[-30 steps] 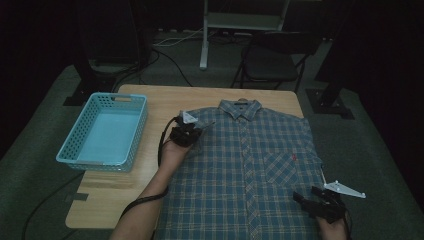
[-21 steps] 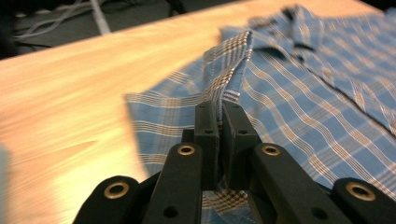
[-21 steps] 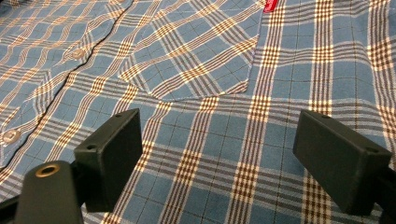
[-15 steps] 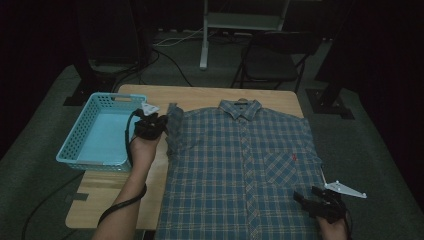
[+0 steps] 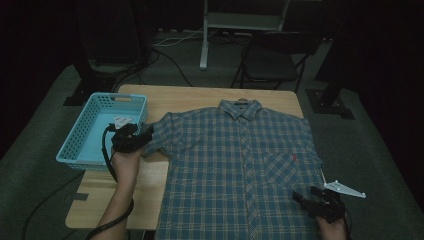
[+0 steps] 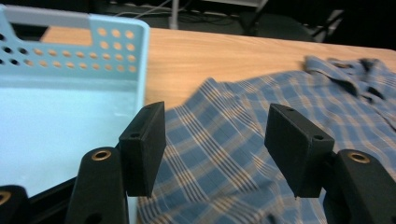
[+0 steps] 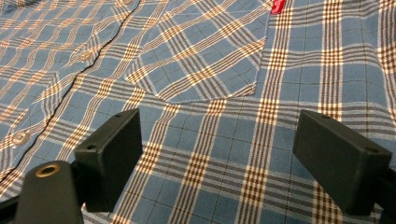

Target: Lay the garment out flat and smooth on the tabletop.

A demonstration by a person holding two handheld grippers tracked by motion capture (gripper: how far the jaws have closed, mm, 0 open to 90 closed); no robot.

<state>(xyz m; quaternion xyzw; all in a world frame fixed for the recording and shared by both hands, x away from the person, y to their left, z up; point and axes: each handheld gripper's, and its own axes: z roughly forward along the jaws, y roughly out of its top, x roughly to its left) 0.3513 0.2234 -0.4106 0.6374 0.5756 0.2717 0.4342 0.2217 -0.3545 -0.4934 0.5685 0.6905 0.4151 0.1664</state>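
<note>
A blue plaid shirt (image 5: pixel 240 170) lies flat, face up, on the wooden table (image 5: pixel 190 97). My left gripper (image 5: pixel 145 135) is at the end of the shirt's left sleeve (image 5: pixel 162 137), beside the basket. Its jaws have just been opening. In the left gripper view the sleeve (image 6: pixel 219 154) lies below the gap of the left gripper (image 6: pixel 215 119), and the pads do not press on it. My right gripper (image 5: pixel 301 197) is open just above the shirt's lower right part, below the chest pocket (image 7: pixel 201 70). The right gripper (image 7: pixel 219 140) has nothing between its pads.
A light blue perforated basket (image 5: pixel 82 147) stands at the table's left edge, close to the left gripper; its wall (image 6: pixel 116 51) shows in the left gripper view. Bare wood (image 5: pixel 145 200) lies between basket and shirt. A chair (image 5: pixel 270 55) stands behind the table.
The left gripper moved left toward the basket, drawing the sleeve out from the shirt's body. Its jaws then opened and let go of the sleeve. The right gripper kept still.
</note>
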